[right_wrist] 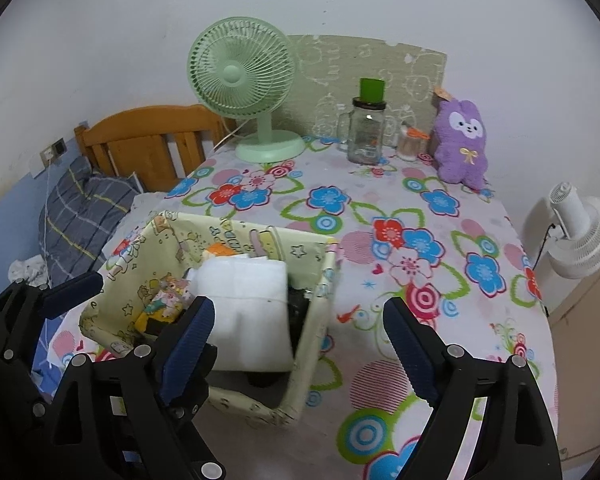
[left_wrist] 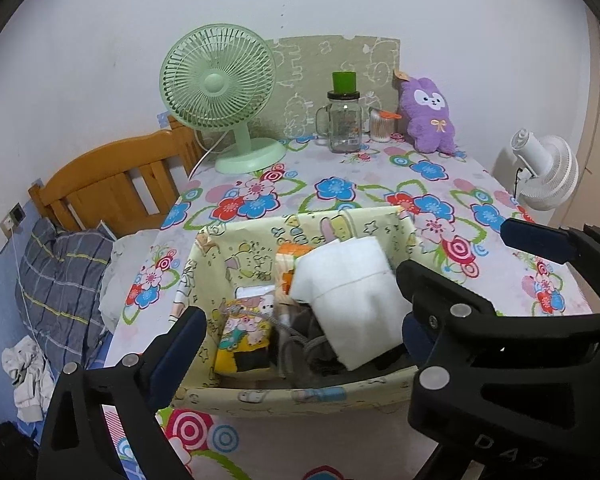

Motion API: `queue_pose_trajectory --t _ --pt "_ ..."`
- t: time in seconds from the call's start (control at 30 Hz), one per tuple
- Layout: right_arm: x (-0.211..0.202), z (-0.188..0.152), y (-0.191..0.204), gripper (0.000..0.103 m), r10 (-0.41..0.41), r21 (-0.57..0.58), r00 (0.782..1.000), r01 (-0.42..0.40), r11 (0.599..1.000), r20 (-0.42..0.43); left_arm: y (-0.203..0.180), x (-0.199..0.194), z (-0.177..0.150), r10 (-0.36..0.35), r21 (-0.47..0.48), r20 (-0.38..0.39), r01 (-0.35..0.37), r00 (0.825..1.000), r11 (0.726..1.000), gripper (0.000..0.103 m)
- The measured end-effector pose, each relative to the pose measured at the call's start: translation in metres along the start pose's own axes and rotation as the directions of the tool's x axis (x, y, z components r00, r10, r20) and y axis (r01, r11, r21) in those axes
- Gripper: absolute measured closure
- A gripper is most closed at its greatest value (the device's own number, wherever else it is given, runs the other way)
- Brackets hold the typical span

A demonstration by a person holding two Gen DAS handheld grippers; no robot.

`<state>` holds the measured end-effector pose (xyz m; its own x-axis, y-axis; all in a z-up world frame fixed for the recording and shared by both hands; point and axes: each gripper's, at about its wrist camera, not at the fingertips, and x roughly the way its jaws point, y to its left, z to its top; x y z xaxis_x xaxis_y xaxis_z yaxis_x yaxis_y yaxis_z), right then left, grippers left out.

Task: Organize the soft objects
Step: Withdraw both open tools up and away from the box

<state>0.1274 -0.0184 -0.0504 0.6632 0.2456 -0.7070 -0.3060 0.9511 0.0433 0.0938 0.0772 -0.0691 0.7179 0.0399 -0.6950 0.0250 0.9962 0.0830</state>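
Note:
A pale yellow cartoon-print fabric basket stands on the flowered tablecloth. A folded white cloth lies on top inside it. Beside the cloth are a yellow cartoon pack, a grey corded cloth and something orange behind. My left gripper hovers open over the basket, its pads clear of the white cloth. My right gripper is open above the basket's right wall and holds nothing. A purple plush rabbit sits upright at the table's far right.
At the back stand a green desk fan, a glass mug jar with a green lid and a small swab jar. A white fan stands off the table's right edge. A wooden headboard and plaid pillow lie to the left.

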Motion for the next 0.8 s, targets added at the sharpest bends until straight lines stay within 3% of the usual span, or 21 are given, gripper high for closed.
queue_pose_trajectory --t 0.37,0.57,0.8 --pt "-0.034 -0.008 -0.034 0.002 -0.058 0.042 0.995 0.055 0.998 0.079 -0.031 -0.017 0.007 -0.018 0.012 0.030 0.018 0.999 1.000 0.003" --pt "-0.055 -0.014 -0.057 0.001 -0.056 0.082 0.992 0.047 0.996 0.116 -0.049 -0.029 0.011 -0.031 0.016 0.056 0.030 0.998 0.999 0.003" --pt "-0.080 -0.023 -0.081 0.001 -0.132 0.117 0.981 0.115 0.986 0.143 -0.067 -0.045 0.014 -0.032 0.019 0.087 0.031 0.996 0.999 0.003"
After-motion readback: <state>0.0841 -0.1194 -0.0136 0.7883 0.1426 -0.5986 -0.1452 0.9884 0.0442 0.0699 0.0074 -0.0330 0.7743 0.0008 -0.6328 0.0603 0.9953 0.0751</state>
